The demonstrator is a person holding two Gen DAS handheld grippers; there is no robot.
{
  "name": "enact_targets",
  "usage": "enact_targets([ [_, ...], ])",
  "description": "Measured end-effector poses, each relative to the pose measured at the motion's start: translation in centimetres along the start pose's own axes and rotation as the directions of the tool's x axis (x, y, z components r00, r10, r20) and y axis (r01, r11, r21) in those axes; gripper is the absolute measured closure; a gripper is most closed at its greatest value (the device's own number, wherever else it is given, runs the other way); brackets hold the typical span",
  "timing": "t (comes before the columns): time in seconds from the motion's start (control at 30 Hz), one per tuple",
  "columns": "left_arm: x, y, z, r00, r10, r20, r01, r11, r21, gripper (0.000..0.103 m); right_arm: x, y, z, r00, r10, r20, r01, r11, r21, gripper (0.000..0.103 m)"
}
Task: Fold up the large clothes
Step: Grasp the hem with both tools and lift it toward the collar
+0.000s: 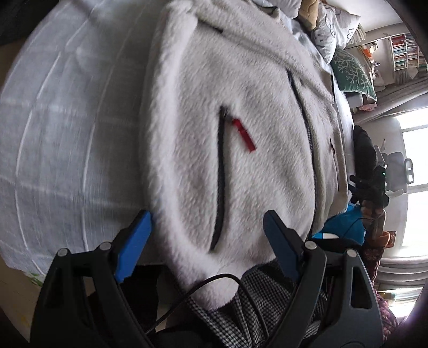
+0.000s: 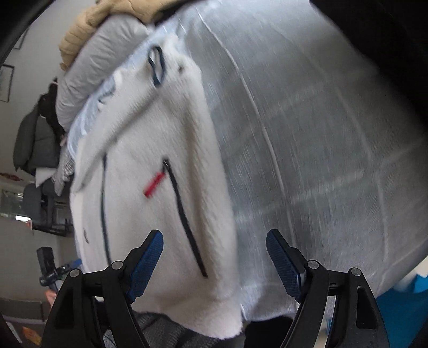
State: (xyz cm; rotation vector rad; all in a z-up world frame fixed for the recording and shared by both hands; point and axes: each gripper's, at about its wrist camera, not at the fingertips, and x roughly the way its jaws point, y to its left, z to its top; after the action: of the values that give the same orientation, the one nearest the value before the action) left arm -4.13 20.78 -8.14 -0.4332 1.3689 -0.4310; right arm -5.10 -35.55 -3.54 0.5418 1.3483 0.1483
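The fleece jacket, white and fluffy, is spread flat on a bed covered by a pale checked sheet. In the left wrist view its hem hangs over the near edge of the bed, and a dark pocket zip with a red pull tab is seen at mid-garment; a longer dark front zip runs toward the collar. The left gripper is held above the hem with its blue-padded jaws wide apart and nothing pressed between them. Checked fabric and a black cable are seen beneath it. Patterned pillows are piled at the far end of the bed.

In the right wrist view, which is blurred, the jacket is seen along the sheet's left part, with bare sheet beside it. The other pocket zip and its red tab are visible. The right gripper is poised over the jacket's side edge near the hem, jaws spread and clear of the cloth. A tan garment and a grey pillow are stacked at the bed's far end.
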Motion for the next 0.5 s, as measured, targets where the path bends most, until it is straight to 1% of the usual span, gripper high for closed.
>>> enact_targets([
  [0.07, 0.9, 0.3, -0.7, 0.999, -0.015, -0.036, 0.015, 1.0, -0.008, 0.018, 1.3, 0.2, -0.4, 0.999, -0.005, -0.048, 0.004, 1.0, -0.008, 0.022],
  [0.13, 1.9, 0.3, -1.3, 0.996, -0.023, -0.088, 0.022, 1.0, -0.005, 0.02, 2.0, 0.6, -0.7, 0.997, 0.003, -0.076, -0.004, 1.0, -0.021, 0.023],
  [0.2, 2.9, -0.2, -1.9, 0.991, -0.018, -0.135, 0.021, 1.0, 0.021, 0.02, 2.7, 1.4, -0.9, 0.995, 0.001, -0.1, -0.005, 0.999, -0.043, 0.024],
  [0.27, 3.7, -1.0, -2.2, 0.985, -0.006, -0.173, 0.016, 0.999, 0.052, 0.025, 3.2, 1.7, -1.1, 0.993, -0.009, -0.121, 0.003, 0.998, -0.057, 0.025],
  [0.3, 4.2, -1.2, -2.4, 0.98, 0.002, -0.197, 0.011, 0.998, 0.065, 0.031, 3.6, 2.0, -1.2, 0.991, -0.017, -0.132, 0.008, 0.998, -0.063, 0.027],
  [0.33, 4.6, -1.4, -2.7, 0.978, 0.007, -0.21, 0.008, 0.998, 0.07, 0.039, 3.7, 2.1, -1.3, 0.99, -0.023, -0.14, 0.013, 0.998, -0.069, 0.03],
  [0.37, 5.0, -1.5, -2.9, 0.974, 0.011, -0.227, 0.006, 0.997, 0.071, 0.043, 3.9, 2.4, -1.4, 0.988, -0.032, -0.149, 0.021, 0.997, -0.08, 0.032],
  [0.43, 5.7, -1.6, -3.1, 0.965, 0.005, -0.262, 0.012, 0.998, 0.065, 0.064, 4.1, 2.8, -1.7, 0.986, -0.038, -0.165, 0.022, 0.995, -0.095, 0.042],
  [0.47, 5.8, -1.6, -3.1, 0.963, 0.004, -0.27, 0.014, 0.998, 0.064, 0.068, 4.2, 3.0, -2.0, 0.984, -0.047, -0.171, 0.029, 0.994, -0.108, 0.044],
  [0.5, 5.8, -1.7, -3.0, 0.964, 0.01, -0.265, 0.009, 0.997, 0.071, 0.076, 4.3, 3.2, -2.2, 0.983, -0.05, -0.179, 0.029, 0.993, -0.117, 0.052],
])
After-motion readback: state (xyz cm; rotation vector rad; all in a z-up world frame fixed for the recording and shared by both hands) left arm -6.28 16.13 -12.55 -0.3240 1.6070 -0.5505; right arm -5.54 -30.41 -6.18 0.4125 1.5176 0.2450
